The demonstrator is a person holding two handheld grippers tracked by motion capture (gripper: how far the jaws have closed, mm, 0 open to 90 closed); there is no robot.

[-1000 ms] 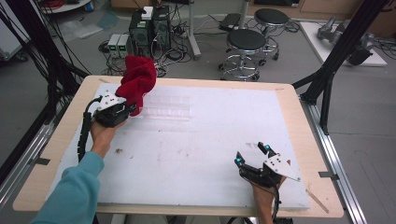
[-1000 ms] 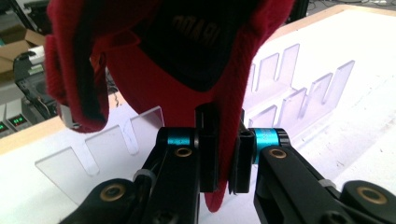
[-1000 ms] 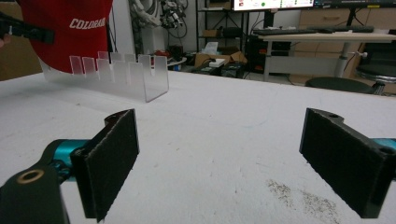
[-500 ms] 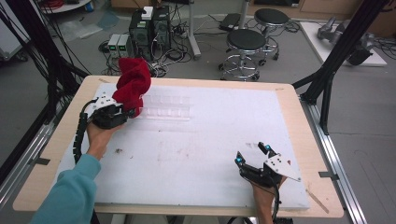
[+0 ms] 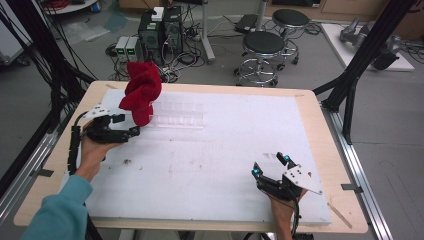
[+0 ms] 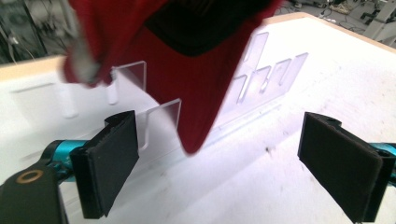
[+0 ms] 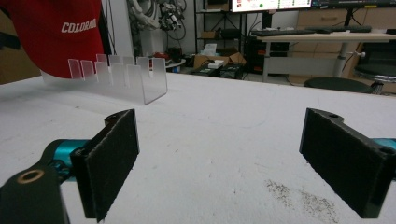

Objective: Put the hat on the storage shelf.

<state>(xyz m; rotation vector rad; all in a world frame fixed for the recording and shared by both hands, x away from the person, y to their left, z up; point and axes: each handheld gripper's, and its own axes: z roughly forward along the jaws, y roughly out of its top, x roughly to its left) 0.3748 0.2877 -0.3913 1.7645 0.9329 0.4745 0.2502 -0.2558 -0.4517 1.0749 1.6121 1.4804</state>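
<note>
A red cap with white lettering stands upright at the left end of a clear slotted rack on the white table top. My left gripper sits just in front of the cap, open, with nothing between its pads. In the left gripper view the cap hangs down over the rack, above and beyond the open gripper. My right gripper rests open near the front right of the table. Far off in its own view are the cap and the rack, past the open gripper.
Dark crumbs lie on the white surface near the left hand, and more lie by the right gripper. Black frame posts stand at the table's right and left sides. Stools and computer boxes stand on the floor behind.
My left gripper has drawn back a little toward the near left, away from the cap. The cap has settled slightly lower and leftward. The right gripper has not moved.
</note>
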